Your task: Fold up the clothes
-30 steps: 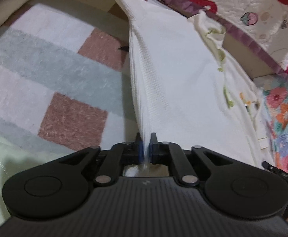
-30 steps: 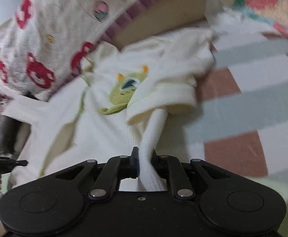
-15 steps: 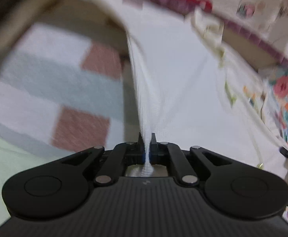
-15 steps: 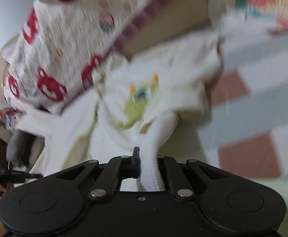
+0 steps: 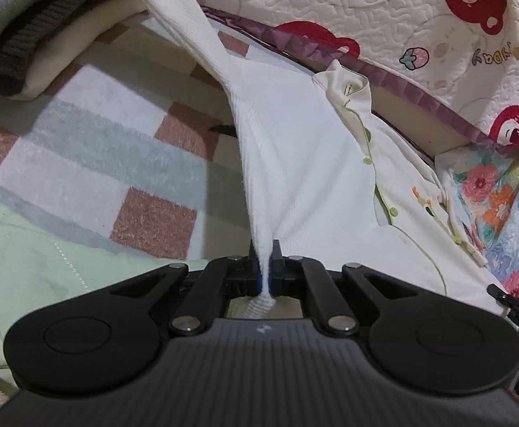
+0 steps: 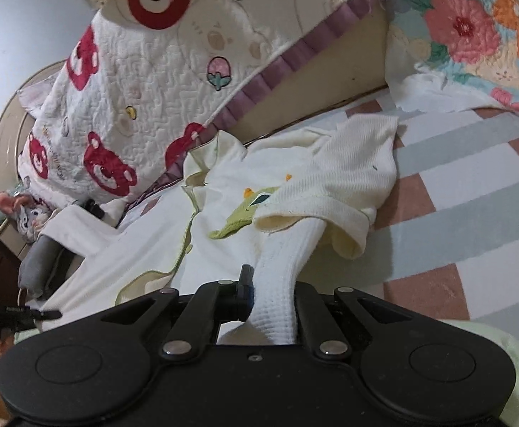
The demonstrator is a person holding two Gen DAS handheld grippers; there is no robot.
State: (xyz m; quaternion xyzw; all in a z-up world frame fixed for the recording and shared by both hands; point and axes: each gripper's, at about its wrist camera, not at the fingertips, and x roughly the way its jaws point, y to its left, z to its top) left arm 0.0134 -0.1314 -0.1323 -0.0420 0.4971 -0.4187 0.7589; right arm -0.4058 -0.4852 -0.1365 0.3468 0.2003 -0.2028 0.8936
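A white ribbed garment [image 5: 295,163] is stretched up off the checked blanket, its hem pinched in my left gripper [image 5: 265,259], which is shut on it. One sleeve [image 5: 184,25] runs up to the far left. In the right wrist view the same white garment [image 6: 284,267] comes out from under a cream top with a green monster print [image 6: 245,210], and my right gripper [image 6: 270,291] is shut on its thick rolled edge. The cream buttoned top [image 5: 394,178] lies over the white garment's right side.
A checked pink, grey and white blanket [image 5: 92,163] covers the bed. A quilt with red bears [image 5: 384,17] hangs behind. A floral quilt [image 6: 472,25] lies at the right. Folded dark and cream clothes [image 5: 28,35] are stacked at the far left. A pale green sheet [image 5: 28,259] lies near me.
Both grippers have risen with the white garment, pulling it taut off the blanket. The right jaws have closed tighter on the rolled edge.
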